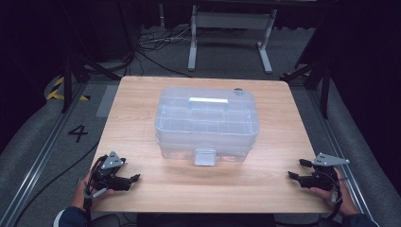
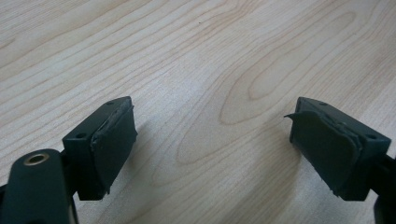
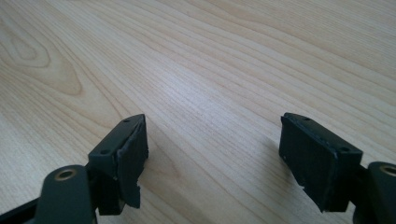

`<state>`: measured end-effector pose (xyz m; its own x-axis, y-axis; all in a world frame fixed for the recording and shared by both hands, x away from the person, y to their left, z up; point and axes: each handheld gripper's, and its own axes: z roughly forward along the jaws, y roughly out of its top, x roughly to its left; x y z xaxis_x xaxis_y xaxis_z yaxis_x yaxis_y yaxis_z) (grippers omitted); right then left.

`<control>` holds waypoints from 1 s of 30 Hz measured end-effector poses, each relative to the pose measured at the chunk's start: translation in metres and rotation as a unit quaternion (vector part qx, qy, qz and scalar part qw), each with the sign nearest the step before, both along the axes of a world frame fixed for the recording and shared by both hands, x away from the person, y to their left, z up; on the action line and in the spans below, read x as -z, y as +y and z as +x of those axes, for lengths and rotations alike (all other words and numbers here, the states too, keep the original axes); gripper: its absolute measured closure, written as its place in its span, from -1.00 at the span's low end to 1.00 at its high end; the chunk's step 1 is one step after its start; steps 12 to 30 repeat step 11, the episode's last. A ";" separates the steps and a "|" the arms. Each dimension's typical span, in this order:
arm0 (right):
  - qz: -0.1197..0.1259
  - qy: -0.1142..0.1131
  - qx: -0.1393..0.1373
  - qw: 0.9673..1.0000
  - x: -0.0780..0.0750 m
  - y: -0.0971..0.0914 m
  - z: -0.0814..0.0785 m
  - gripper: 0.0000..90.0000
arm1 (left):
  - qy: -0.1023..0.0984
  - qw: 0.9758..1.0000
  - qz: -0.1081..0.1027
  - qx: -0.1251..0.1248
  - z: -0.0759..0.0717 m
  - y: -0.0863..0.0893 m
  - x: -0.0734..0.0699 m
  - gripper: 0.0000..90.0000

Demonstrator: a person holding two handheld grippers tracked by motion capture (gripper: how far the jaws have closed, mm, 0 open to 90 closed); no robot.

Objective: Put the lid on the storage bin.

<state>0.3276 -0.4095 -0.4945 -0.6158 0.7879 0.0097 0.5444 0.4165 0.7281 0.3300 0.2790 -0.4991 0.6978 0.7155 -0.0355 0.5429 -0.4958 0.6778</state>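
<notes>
A clear plastic storage box [image 1: 206, 124] with a lid, a top handle and a front latch [image 1: 204, 156] stands in the middle of the wooden table [image 1: 142, 118]. My left gripper [image 1: 134, 179] rests at the table's near left corner, held in a hand, and points right. Its jaws stand wide apart over bare wood in the left gripper view [image 2: 212, 140]. My right gripper [image 1: 297, 169] sits at the near right corner and points left toward the box. Its jaws are also spread with nothing between them [image 3: 212, 149]. Both grippers are well clear of the box.
Beyond the table's far edge stands a white metal frame [image 1: 230, 33] on a grey floor with loose cables [image 1: 156, 45]. Rails run along both sides of the table. Bare wood lies between the box and both grippers.
</notes>
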 end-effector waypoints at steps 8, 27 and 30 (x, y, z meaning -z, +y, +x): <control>0.000 0.000 0.000 1.000 0.000 0.000 0.000 -0.47 | 0.002 1.000 -0.002 -0.009 -0.001 -0.002 0.000 -0.69; 0.000 0.000 0.000 1.000 0.000 0.000 0.000 -0.47 | 0.002 1.000 -0.001 -0.010 -0.001 -0.002 0.000 -0.69; 0.000 0.000 0.000 1.000 0.000 0.000 0.000 -0.47 | 0.002 1.000 -0.001 -0.010 -0.001 -0.002 0.000 -0.69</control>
